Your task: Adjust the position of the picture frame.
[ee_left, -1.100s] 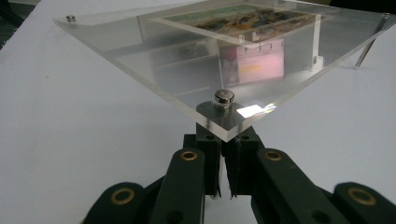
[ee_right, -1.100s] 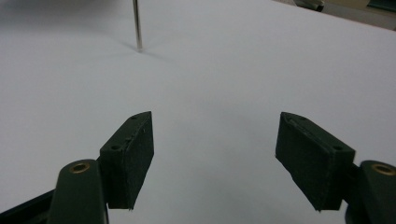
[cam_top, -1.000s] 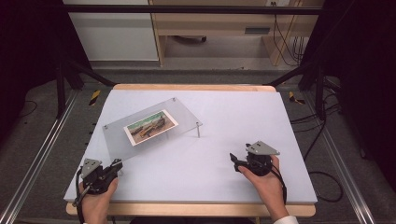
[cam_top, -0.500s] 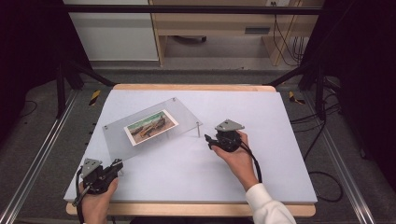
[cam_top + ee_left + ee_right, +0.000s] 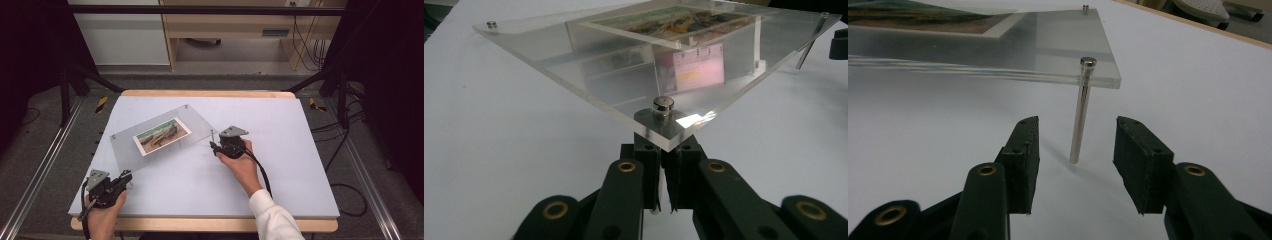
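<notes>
Roughly at the middle-left of the table (image 5: 300, 150) stands a clear plastic plate (image 5: 195, 127) on thin metal legs, with a printed photo (image 5: 161, 136) lying flat at its middle. Seen from the high view, the plate is turned like a diamond, one corner toward ten o'clock at the far side, one toward seven o'clock near the person. At that near corner the left gripper (image 5: 122, 178) sits, held by the left hand (image 5: 102, 215) at the table's front edge; in the left gripper view its jaws are pressed together just under the corner, around the leg below the small metal cap (image 5: 663, 104), pinching it. At the plate's three o'clock corner the right gripper (image 5: 214, 147) comes in from the right hand (image 5: 243, 167), whose white sleeve (image 5: 272, 220) reaches in from five o'clock. In the right gripper view its jaws are spread, one on either side of the metal leg (image 5: 1080, 112), which stands upright between them without touching either pad. Beyond the table, at twelve o'clock, a wooden shelf (image 5: 235, 30) stands on the floor, and cables (image 5: 345, 150) lie on the floor at three o'clock.
</notes>
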